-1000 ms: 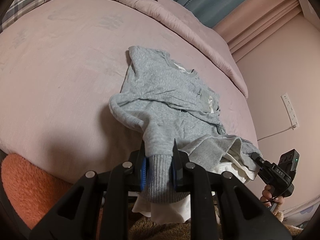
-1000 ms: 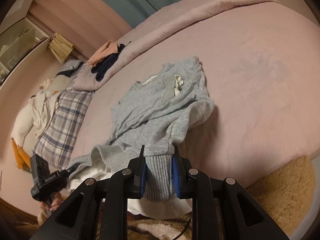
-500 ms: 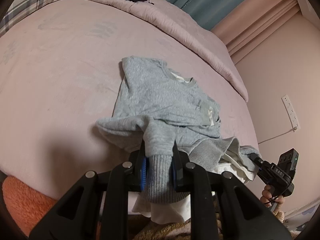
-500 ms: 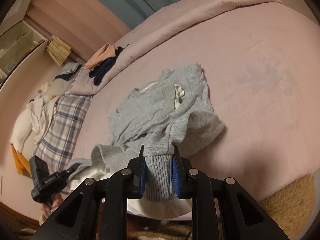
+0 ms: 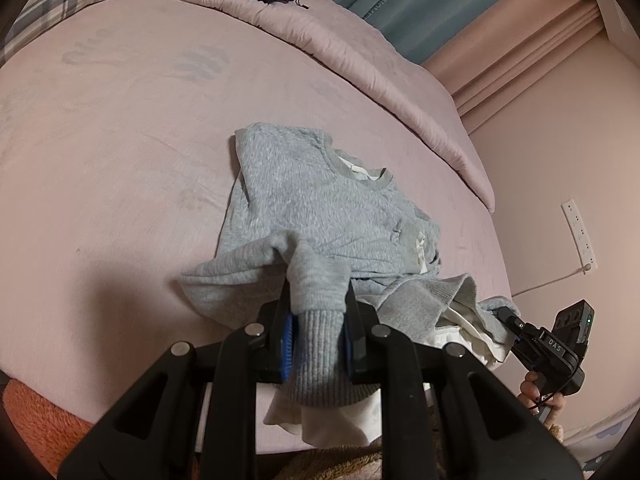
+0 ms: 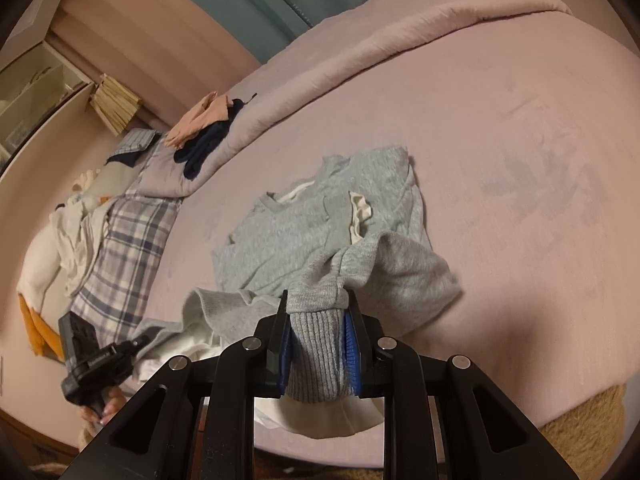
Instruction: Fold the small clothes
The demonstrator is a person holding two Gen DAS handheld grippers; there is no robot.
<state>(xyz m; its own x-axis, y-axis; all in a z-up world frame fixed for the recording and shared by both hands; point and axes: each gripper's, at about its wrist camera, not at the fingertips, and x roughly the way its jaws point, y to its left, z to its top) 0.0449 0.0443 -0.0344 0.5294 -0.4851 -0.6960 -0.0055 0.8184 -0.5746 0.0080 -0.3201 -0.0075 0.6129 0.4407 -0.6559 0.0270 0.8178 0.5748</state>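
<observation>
Ribbed grey cuff fills the left gripper (image 5: 318,334), whose blue-padded jaws are clamped on it at the six o'clock edge of the left wrist view. The right gripper (image 6: 318,344) is likewise closed tight on a ribbed cuff, low centre in its own view. From both grips the grey sweatshirt (image 5: 320,208) runs toward twelve o'clock, its body and collar lying flat on the pink bed sheet (image 5: 120,152) while the hem bunches near the bed edge with white lining showing. At four o'clock from the left gripper the other black handle is seen, a hand (image 5: 540,396) gripping it. A folded duvet (image 5: 360,52) with dark and peach clothes lies toward twelve o'clock; a plaid pillow (image 6: 124,240) sits at nine o'clock in the right view.
</observation>
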